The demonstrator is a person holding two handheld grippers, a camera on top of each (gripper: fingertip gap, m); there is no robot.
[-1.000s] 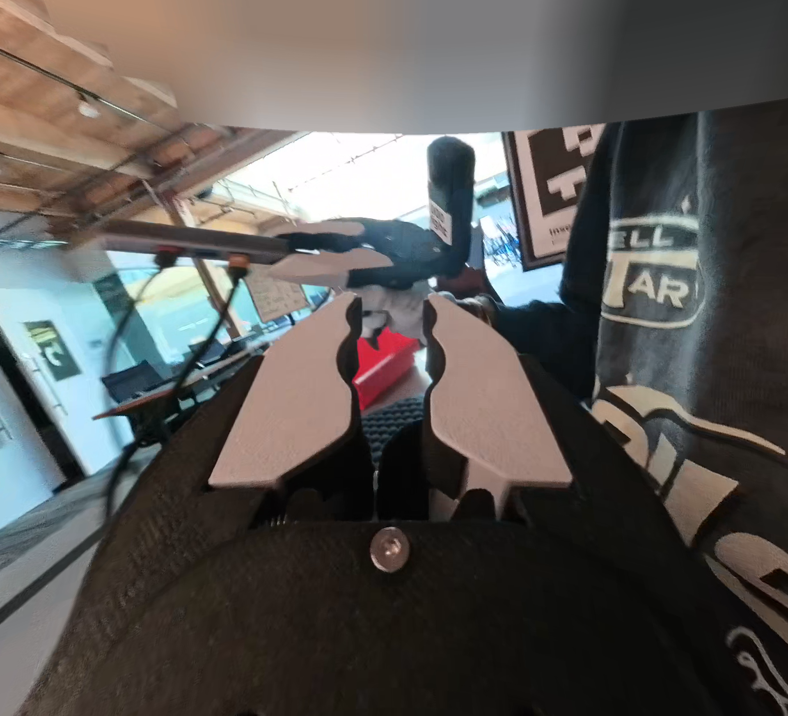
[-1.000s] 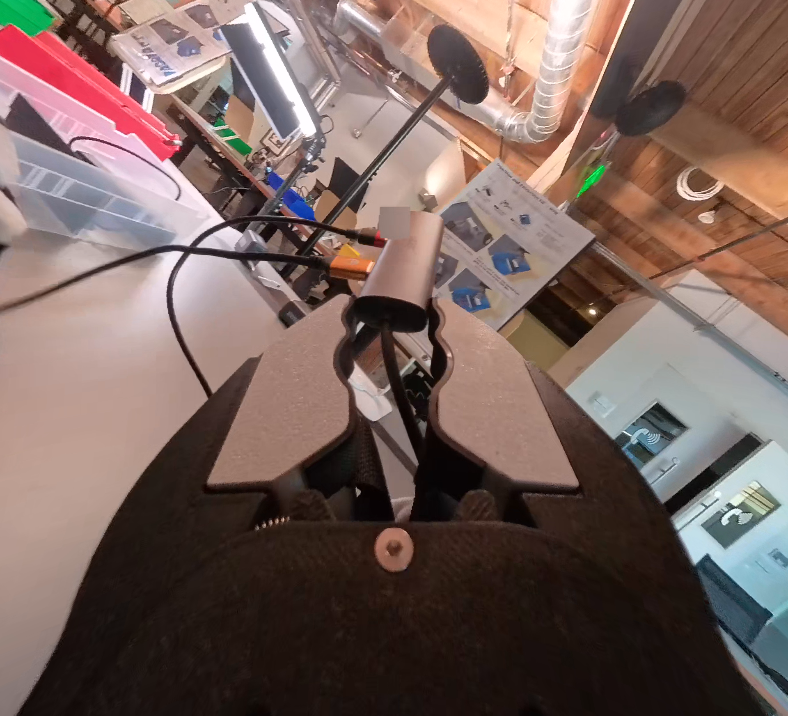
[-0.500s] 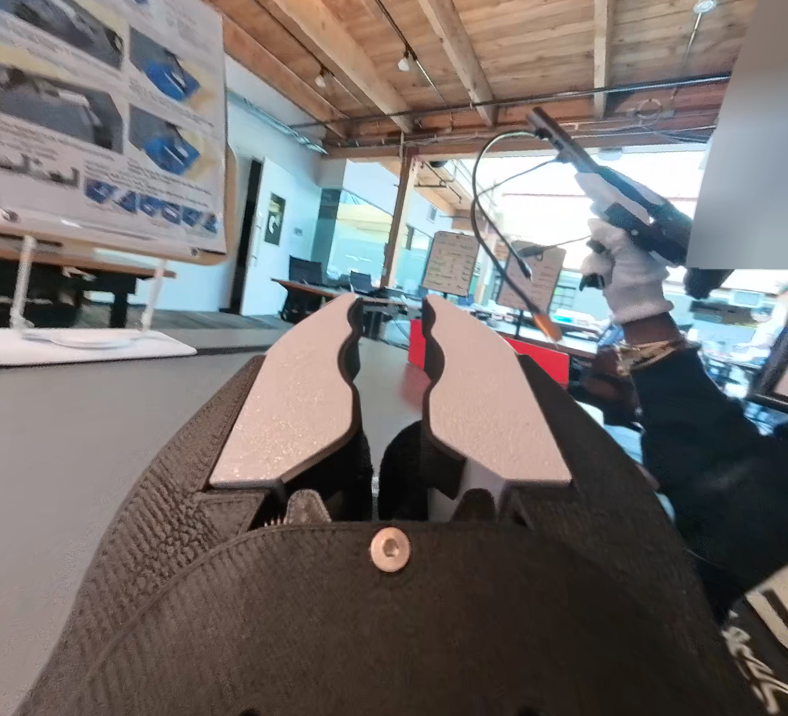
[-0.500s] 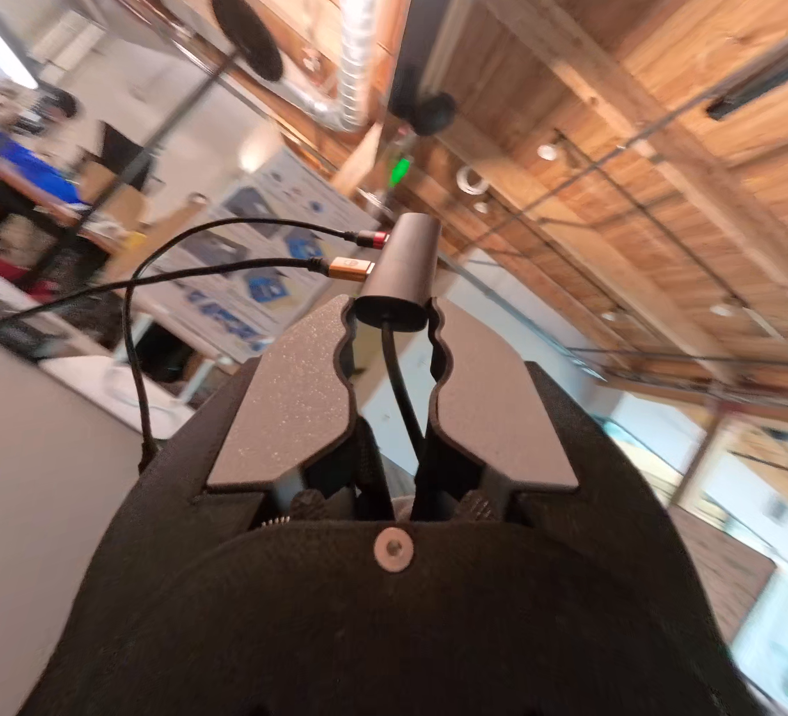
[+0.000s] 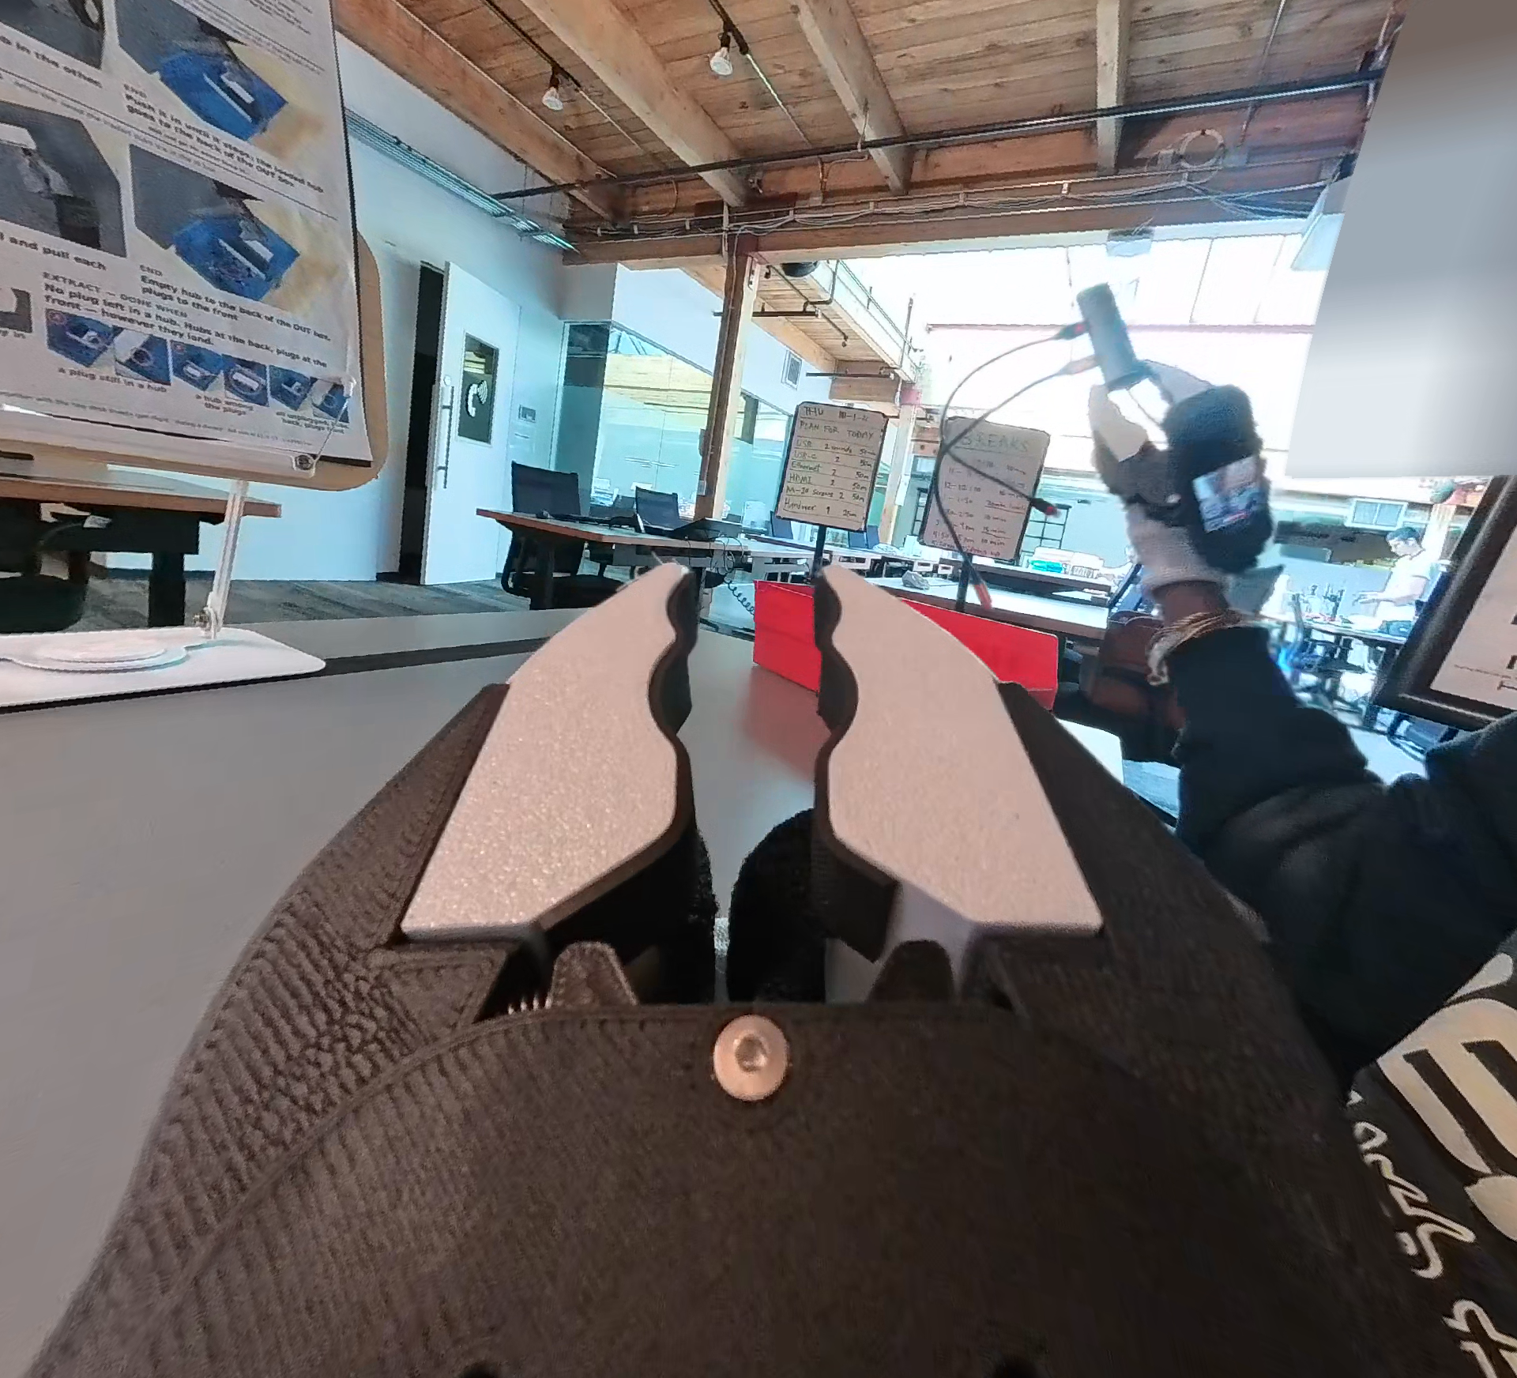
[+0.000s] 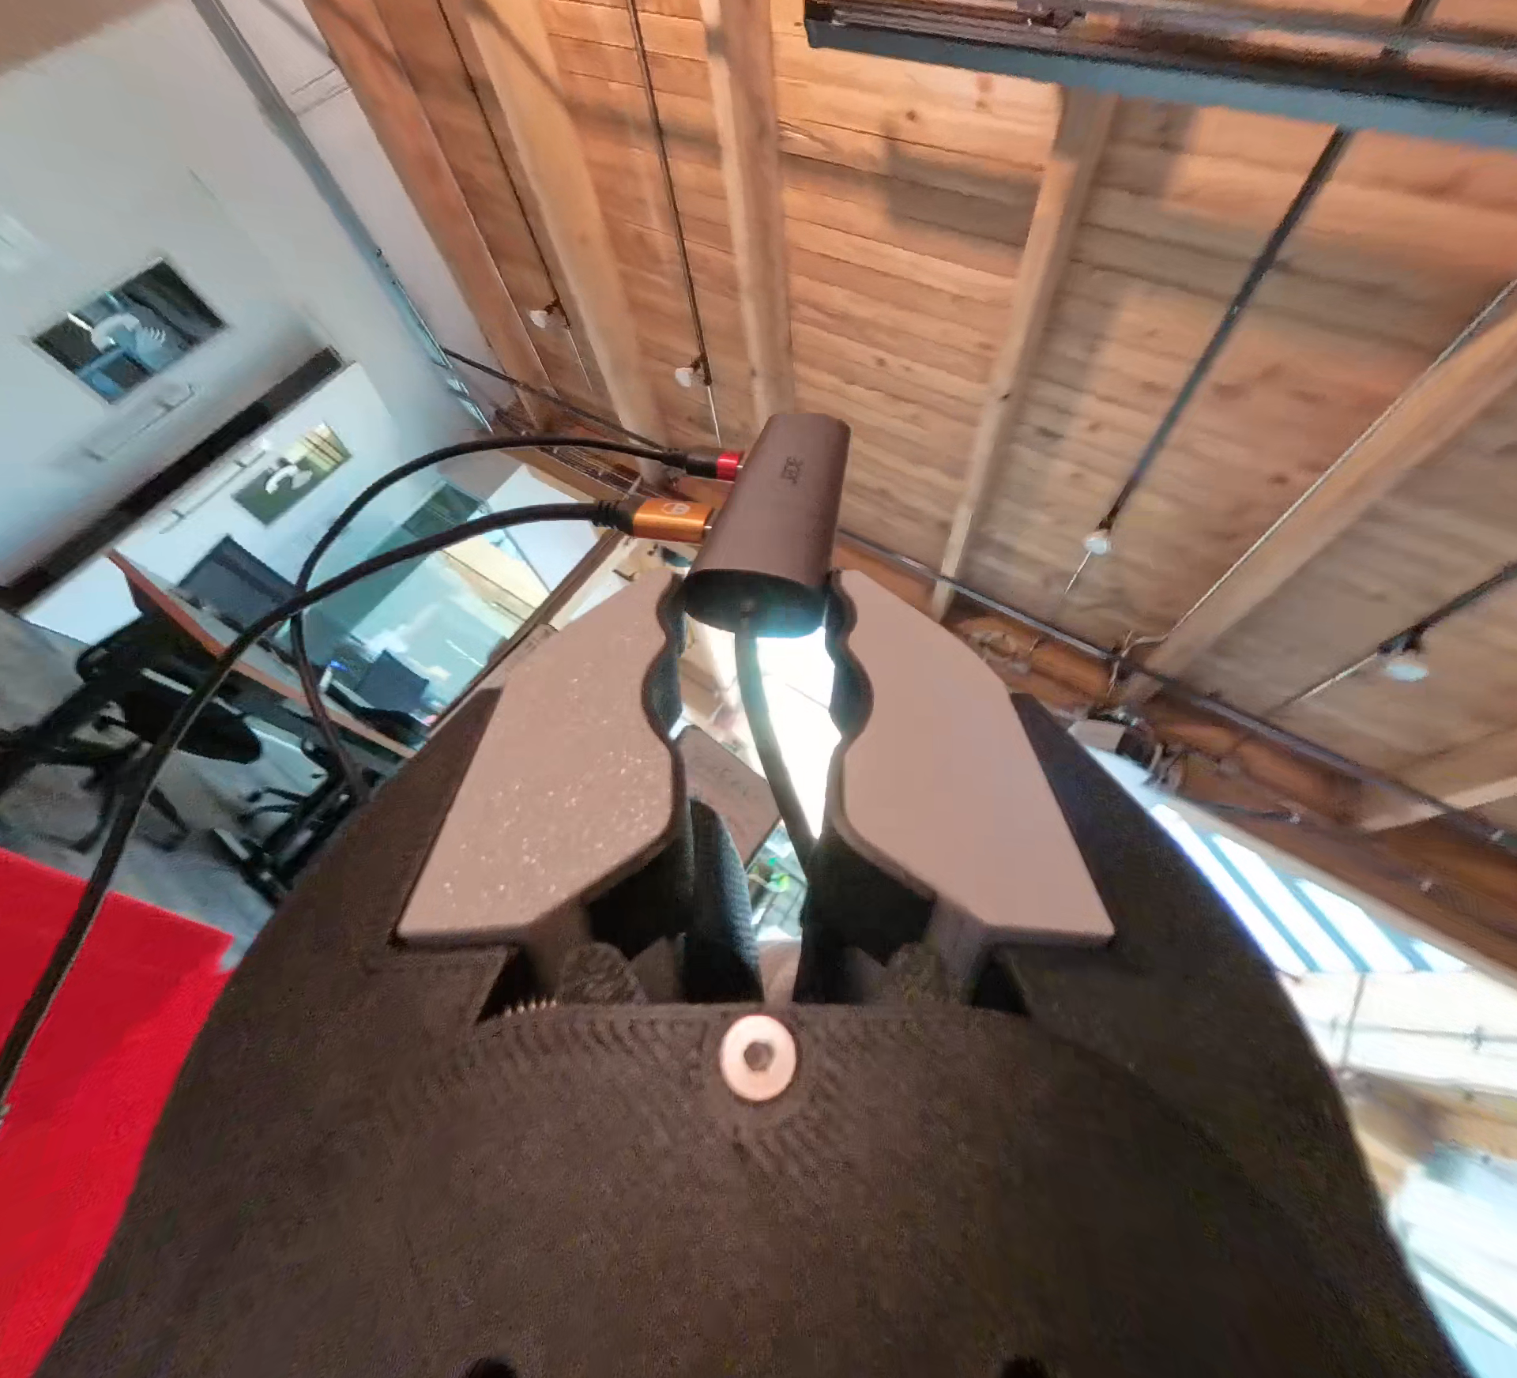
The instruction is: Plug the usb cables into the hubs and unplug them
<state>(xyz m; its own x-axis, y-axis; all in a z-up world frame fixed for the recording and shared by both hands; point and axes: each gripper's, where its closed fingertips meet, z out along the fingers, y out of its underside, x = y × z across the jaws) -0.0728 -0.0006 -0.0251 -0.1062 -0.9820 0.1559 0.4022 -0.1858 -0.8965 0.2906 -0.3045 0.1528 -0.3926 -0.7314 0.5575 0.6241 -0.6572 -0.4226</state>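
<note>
since the earlier frame we see the right gripper swing further toward the ceiling, carrying the hub aloft; the left gripper now looks level across the table. right tongs are clamped on the hub's near end, its own lead hanging between them. left tongs stand narrowly apart, holding nothing. at 9 o'clock of the hub, an orange plug and a red plug sit seated in its side. we judge the trailing cables could snag or tug the hub askew in the grip when pulled. the red bin at 12 o'clock of the left tongs hides its contents.
</note>
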